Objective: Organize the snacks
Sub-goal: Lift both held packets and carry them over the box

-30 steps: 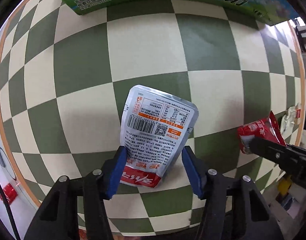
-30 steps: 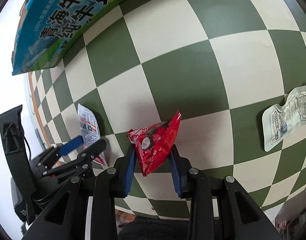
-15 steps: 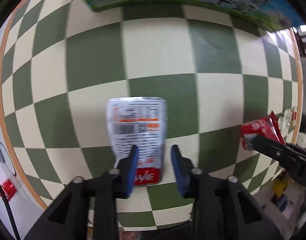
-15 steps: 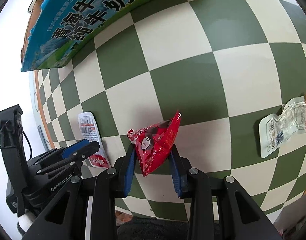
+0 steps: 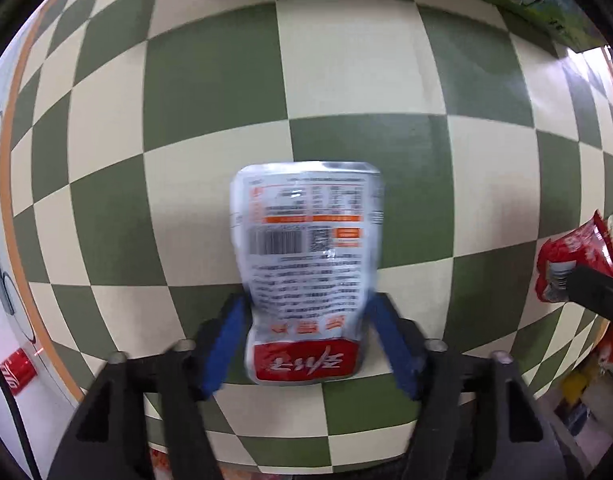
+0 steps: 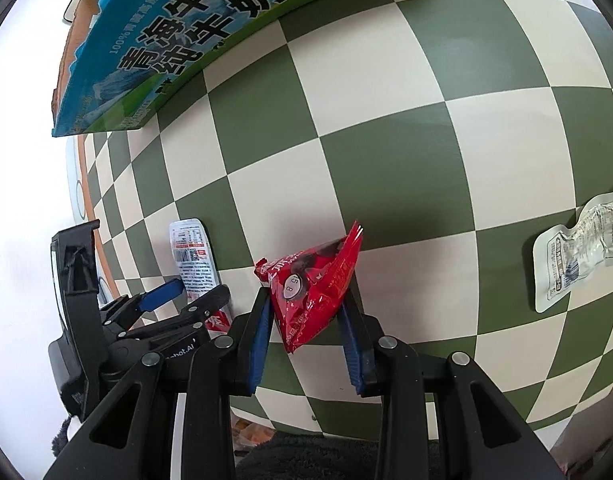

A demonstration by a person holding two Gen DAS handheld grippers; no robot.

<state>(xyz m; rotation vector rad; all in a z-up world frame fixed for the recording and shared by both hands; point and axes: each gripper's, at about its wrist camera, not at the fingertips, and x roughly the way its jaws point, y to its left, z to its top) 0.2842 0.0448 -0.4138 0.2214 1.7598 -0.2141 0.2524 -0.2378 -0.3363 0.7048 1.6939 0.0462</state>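
Note:
A silver snack pouch (image 5: 306, 264) with a red bottom band lies back side up on the green and cream checkered table (image 5: 346, 80). My left gripper (image 5: 306, 328) is open, its blue pads on either side of the pouch's lower end. The pouch also shows in the right wrist view (image 6: 192, 256), with the left gripper (image 6: 190, 292) over it. My right gripper (image 6: 308, 320) is shut on a red snack packet (image 6: 314, 280), which also shows in the left wrist view (image 5: 574, 256).
A blue and green milk carton box (image 6: 178, 40) stands at the table's far edge. A clear vacuum-packed snack (image 6: 578, 256) lies at the right. The table's orange-trimmed left edge (image 5: 10, 184) is close to the left gripper.
The left gripper closed around the silver pouch, then opened wide again; the pouch turned straight between the pads. The right gripper kept hold of the red packet.

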